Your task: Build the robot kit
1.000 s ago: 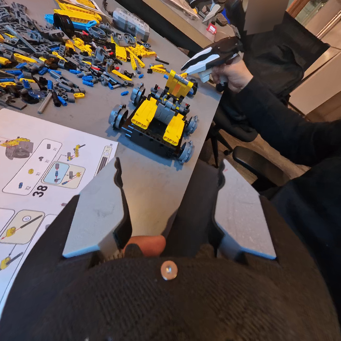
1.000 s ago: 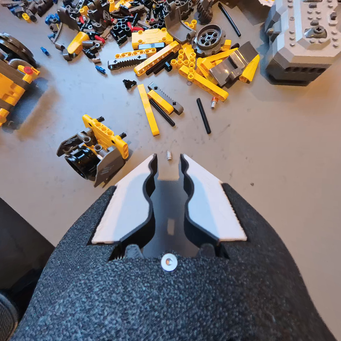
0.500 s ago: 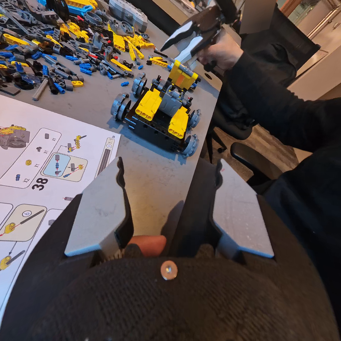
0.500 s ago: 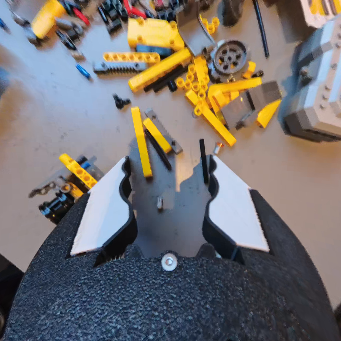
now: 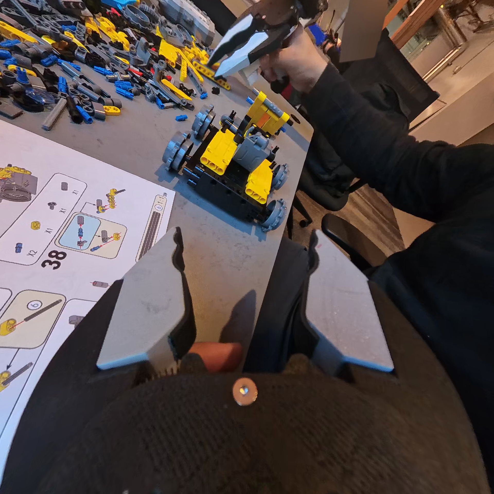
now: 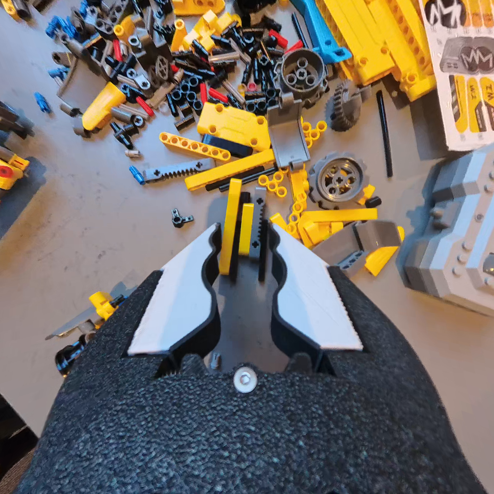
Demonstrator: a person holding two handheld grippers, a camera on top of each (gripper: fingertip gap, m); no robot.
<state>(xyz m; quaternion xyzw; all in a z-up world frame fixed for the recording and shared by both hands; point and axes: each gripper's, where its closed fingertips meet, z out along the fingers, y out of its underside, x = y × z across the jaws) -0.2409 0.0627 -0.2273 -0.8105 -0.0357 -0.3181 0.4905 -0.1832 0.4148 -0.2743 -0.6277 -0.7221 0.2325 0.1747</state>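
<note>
My right gripper [image 6: 244,227] is open with its jaws narrowed, tips down on the grey table [image 6: 93,227]. Between its fingers lie a long yellow beam [image 6: 230,227], a short yellow beam [image 6: 246,230], a grey toothed rack [image 6: 258,227] and a black axle [image 6: 263,256]. The left finger lies against the long beam. The right gripper also shows in the left wrist view [image 5: 216,66], held by a hand. My left gripper [image 5: 246,234] is open and empty above the table's front edge, near a yellow and black wheeled model [image 5: 230,171].
A pile of loose parts [image 6: 200,80] fills the far side. A grey box-shaped block [image 6: 454,240] and a sticker sheet [image 6: 465,66] lie at the right. An instruction booklet [image 5: 66,213] lies left of my left gripper. A small yellow and black sub-assembly [image 6: 101,304] sits at the lower left. My right fingertips sit around 35 centimeters from my left ones.
My right gripper moved forward past a small grey pin to the yellow beams; its jaws widened, then narrowed around them. My left gripper barely moved.
</note>
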